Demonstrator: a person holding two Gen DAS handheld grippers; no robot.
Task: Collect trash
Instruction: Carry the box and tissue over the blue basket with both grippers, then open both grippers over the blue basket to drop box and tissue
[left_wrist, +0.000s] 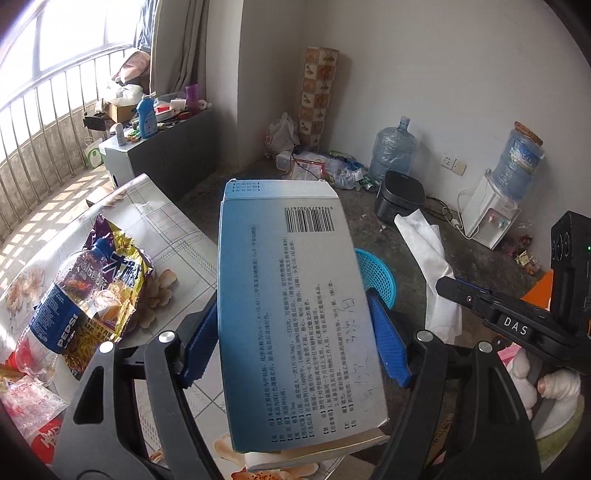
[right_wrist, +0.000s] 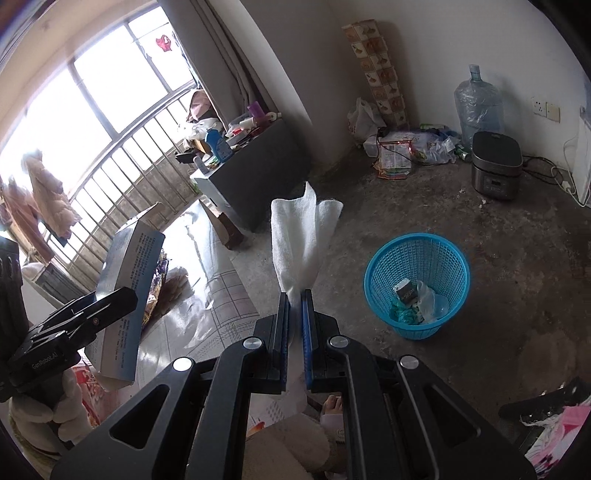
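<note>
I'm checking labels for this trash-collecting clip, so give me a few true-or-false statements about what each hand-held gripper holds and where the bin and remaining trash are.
1. The left hand-held gripper grips a blue and white medicine box. True.
2. The right hand-held gripper is open and holds nothing. False: it is shut on a white tissue.
3. The blue basket on the floor is empty. False: it already holds some trash.
4. A Pepsi bottle lies on the table against a snack bag. True.
</note>
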